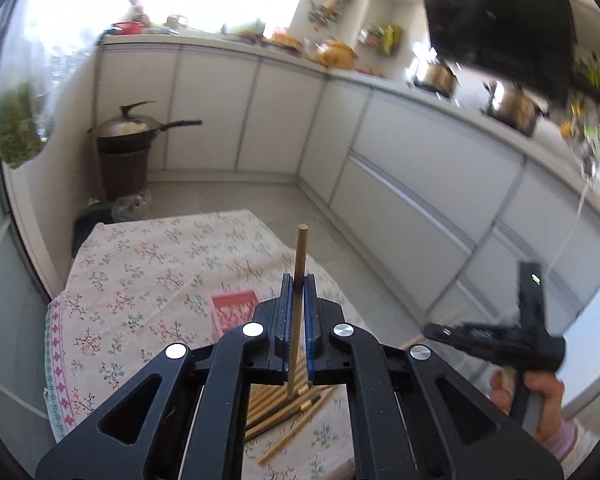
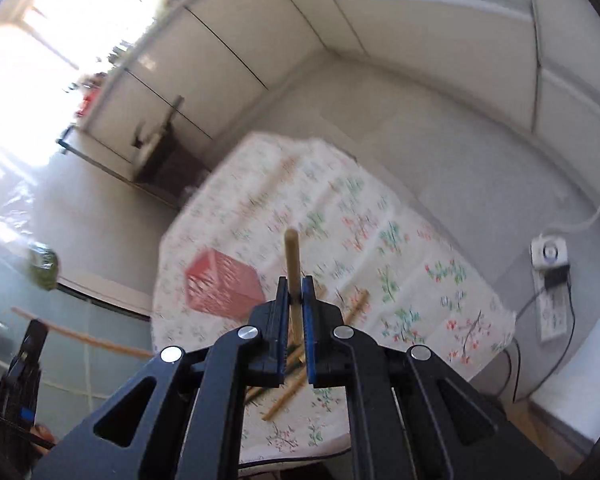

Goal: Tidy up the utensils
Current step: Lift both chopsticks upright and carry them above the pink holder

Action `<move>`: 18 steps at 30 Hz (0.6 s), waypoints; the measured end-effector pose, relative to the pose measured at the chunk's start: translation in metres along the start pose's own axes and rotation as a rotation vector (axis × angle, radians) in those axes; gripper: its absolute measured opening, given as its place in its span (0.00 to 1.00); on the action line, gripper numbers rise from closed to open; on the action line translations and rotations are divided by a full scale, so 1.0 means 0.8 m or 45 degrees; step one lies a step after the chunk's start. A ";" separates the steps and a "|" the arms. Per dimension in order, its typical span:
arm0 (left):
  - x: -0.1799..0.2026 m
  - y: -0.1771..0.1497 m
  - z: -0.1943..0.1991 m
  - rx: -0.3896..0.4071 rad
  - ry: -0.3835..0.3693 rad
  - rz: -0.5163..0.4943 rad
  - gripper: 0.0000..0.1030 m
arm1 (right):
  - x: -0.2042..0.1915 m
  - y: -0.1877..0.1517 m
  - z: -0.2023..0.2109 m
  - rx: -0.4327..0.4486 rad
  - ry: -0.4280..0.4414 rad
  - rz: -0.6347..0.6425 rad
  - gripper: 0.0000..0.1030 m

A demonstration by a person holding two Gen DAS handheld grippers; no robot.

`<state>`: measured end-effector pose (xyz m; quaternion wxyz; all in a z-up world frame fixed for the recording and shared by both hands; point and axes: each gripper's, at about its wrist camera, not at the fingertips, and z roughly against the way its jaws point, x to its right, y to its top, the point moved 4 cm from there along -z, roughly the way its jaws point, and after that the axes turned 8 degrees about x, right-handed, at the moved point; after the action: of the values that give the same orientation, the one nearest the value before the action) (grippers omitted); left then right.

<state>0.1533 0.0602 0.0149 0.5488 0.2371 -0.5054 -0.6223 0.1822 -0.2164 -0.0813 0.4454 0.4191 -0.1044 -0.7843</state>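
Note:
My left gripper (image 1: 298, 285) is shut on a single wooden chopstick (image 1: 300, 256) that stands upright between its blue pads, above the floral-cloth table (image 1: 140, 280). A heap of loose chopsticks (image 1: 284, 412) lies on the cloth just below it. A red slotted basket (image 1: 232, 308) sits on the table to the left. My right gripper (image 2: 296, 286) is shut on another pale chopstick (image 2: 292, 252), lifted over the table, with more chopsticks (image 2: 292, 388) beneath and the red basket (image 2: 220, 288) to its left. The left gripper's chopstick (image 2: 84, 338) shows at the lower left of the right wrist view.
White kitchen cabinets (image 1: 380, 152) with a cluttered counter run behind the table. A wok on a dark bin (image 1: 124, 148) stands in the corner. A power strip with cables (image 2: 552, 280) lies on the floor right of the table. A person's hand (image 1: 540, 400) holds the right gripper's handle.

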 end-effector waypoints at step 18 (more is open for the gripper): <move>-0.108 0.040 -0.068 0.152 0.264 0.394 0.06 | -0.111 0.082 -0.005 0.185 0.251 0.035 0.06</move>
<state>0.2385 0.1233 0.0001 0.6720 0.2514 -0.5127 -0.4715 0.2473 -0.1839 0.0013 0.4328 0.5239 -0.1225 -0.7233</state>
